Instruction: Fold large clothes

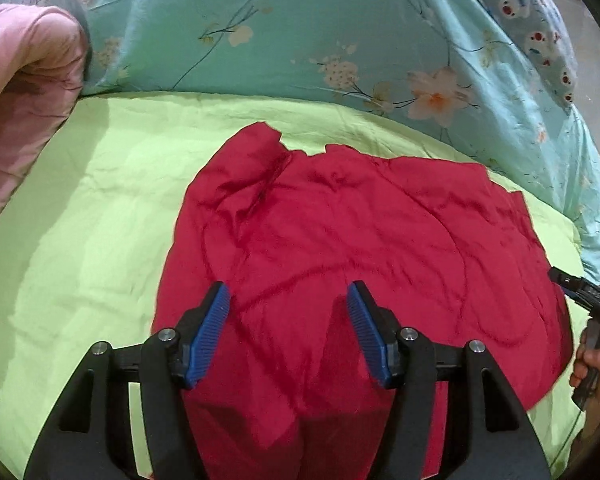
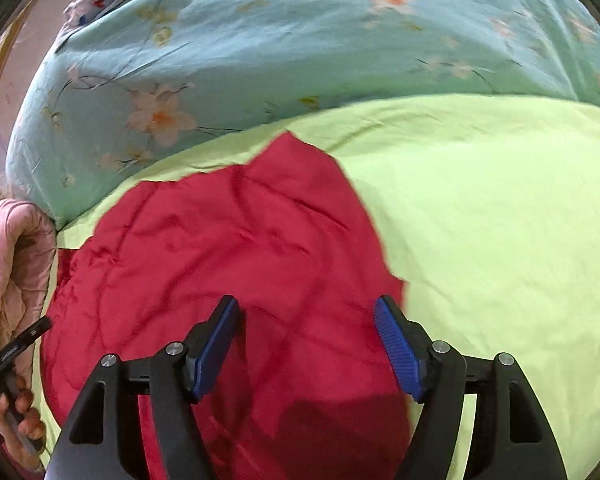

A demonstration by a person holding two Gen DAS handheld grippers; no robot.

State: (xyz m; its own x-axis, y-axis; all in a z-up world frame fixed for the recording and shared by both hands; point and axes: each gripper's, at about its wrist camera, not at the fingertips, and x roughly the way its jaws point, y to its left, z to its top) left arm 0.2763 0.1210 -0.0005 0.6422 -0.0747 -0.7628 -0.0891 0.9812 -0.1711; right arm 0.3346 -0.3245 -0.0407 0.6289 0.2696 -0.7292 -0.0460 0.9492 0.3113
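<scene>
A crumpled red garment [image 1: 340, 248] lies spread on a lime-green sheet [image 1: 80, 240]. My left gripper [image 1: 288, 292] hovers over the garment's near left part, its blue pads [image 1: 210, 332] apart and nothing between them. My right gripper [image 2: 306, 304] hangs over the same red garment [image 2: 228, 248] near its right edge, open too, with empty blue pads [image 2: 398, 348]. Each view catches the other gripper at its edge: the right gripper [image 1: 580, 284] held by a hand [image 1: 592, 364], and the left gripper [image 2: 16, 344] held by a hand [image 2: 24, 420].
A teal floral quilt [image 1: 300, 40] is heaped behind the green sheet. A pink quilted blanket [image 1: 24, 80] sits at the left. A white pillow with a red-dotted print [image 1: 532, 20] lies at the back right. Bare green sheet [image 2: 500, 220] stretches right of the garment.
</scene>
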